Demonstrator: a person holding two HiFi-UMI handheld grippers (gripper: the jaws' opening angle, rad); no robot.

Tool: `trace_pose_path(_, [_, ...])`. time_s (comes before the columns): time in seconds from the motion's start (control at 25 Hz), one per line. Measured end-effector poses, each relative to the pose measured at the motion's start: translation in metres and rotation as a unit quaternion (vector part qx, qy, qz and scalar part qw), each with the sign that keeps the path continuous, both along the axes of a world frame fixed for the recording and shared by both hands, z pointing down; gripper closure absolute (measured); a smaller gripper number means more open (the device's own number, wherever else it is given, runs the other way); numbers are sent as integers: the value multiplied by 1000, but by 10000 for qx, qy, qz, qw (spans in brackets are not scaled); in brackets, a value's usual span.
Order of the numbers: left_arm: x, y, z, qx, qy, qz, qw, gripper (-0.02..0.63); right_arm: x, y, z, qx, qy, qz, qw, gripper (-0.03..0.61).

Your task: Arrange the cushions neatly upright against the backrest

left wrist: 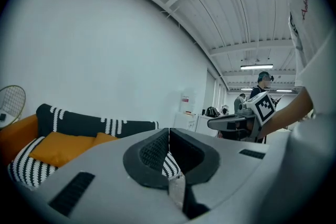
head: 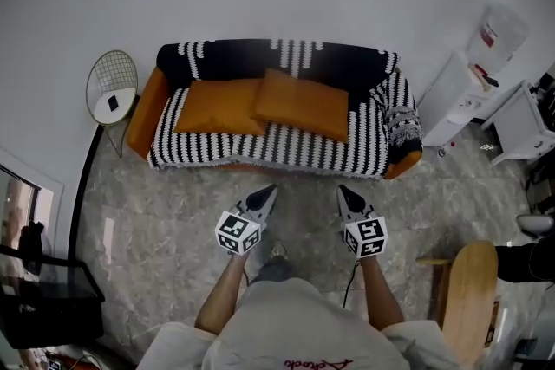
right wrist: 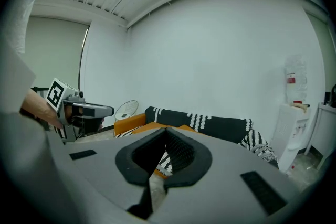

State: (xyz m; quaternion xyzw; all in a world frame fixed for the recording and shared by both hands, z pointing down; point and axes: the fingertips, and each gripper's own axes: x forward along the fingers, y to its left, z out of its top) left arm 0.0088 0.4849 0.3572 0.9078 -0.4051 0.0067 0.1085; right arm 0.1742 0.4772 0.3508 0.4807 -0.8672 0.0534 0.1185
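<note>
An orange rectangular fabric cushion (head: 217, 107) and the overlapping second orange cushion (head: 303, 104) lie on the black-and-white striped sofa (head: 286, 150) seat; the left gripper (head: 270, 189) and right gripper (head: 344, 190) have fingers closed, empty.

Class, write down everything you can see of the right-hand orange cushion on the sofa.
The right-hand cushion is a plain orange rectangle of soft-looking fabric. It lies on the striped seat of the sofa, slightly askew and seemingly laid back rather than upright. Its left end overlaps the other orange cushion, and its rear corner reaches the black backrest cover.
</note>
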Motion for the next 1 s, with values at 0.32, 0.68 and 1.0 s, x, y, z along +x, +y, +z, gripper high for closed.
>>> trace_pose_path(0.32, [-30,-74,-7,24,97,177,9998,583,-23,-69,-9,51,141,249,9996,549])
trace_pose_path(0.68, [-34,-106,8,-120,180,351,9992,583,-21,-97,1,-32,284,429,9987,549])
trace_pose_path(1.0, [-38,-139,12,-93,118,356,9993,583,-19,-122,9,-65,296,367,9989,549])
